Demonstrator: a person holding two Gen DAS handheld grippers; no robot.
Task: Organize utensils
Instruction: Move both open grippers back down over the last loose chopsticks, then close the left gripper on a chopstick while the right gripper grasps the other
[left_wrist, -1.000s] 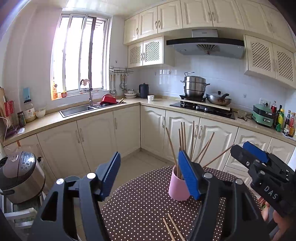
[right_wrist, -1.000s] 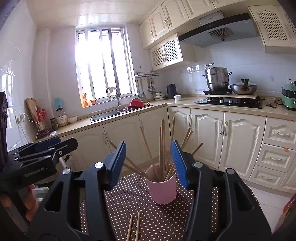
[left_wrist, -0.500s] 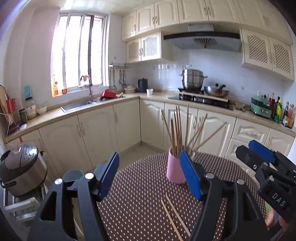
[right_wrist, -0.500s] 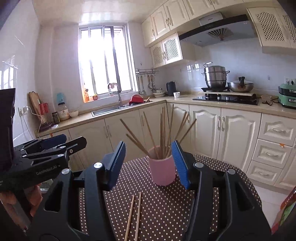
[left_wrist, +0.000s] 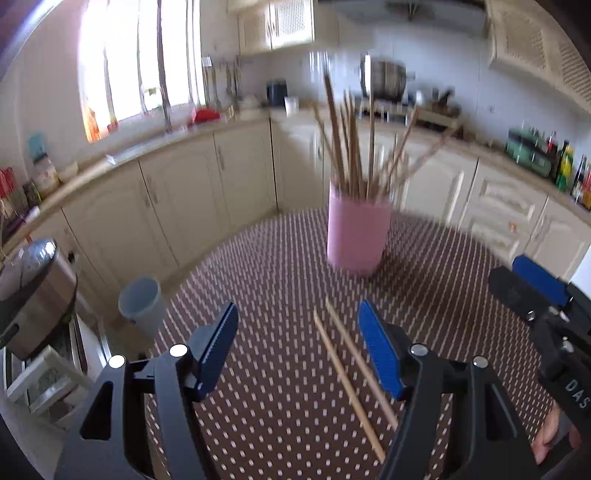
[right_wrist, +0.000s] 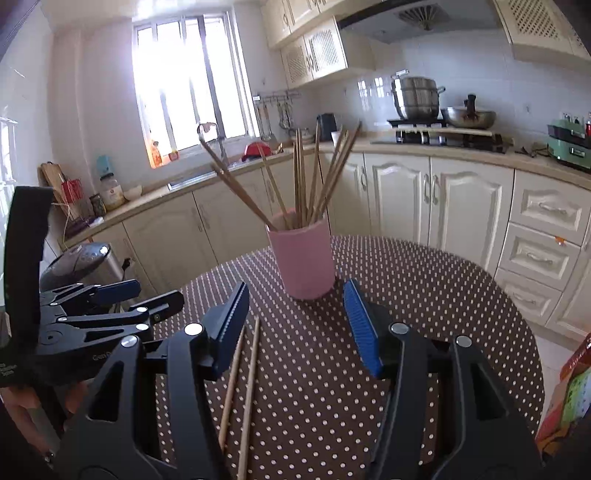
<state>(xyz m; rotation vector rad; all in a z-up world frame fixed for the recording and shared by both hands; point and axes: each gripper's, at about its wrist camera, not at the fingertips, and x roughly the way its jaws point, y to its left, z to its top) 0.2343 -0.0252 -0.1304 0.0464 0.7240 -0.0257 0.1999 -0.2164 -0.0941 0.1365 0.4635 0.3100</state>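
**Both grippers drop toward the surface**

Left gripper is lower and pitched down harder than a second ago: the two loose chopsticks now sit well inside its view, the right one's tip just beside the right jaw. Pink cup appears higher in frame, clear of the jaws. Right gripper is lower too, with more of the surface visible.

A steel stockpot sits on the stove beside a wok; a rice cooker (lid closed) stands near a grey bin.
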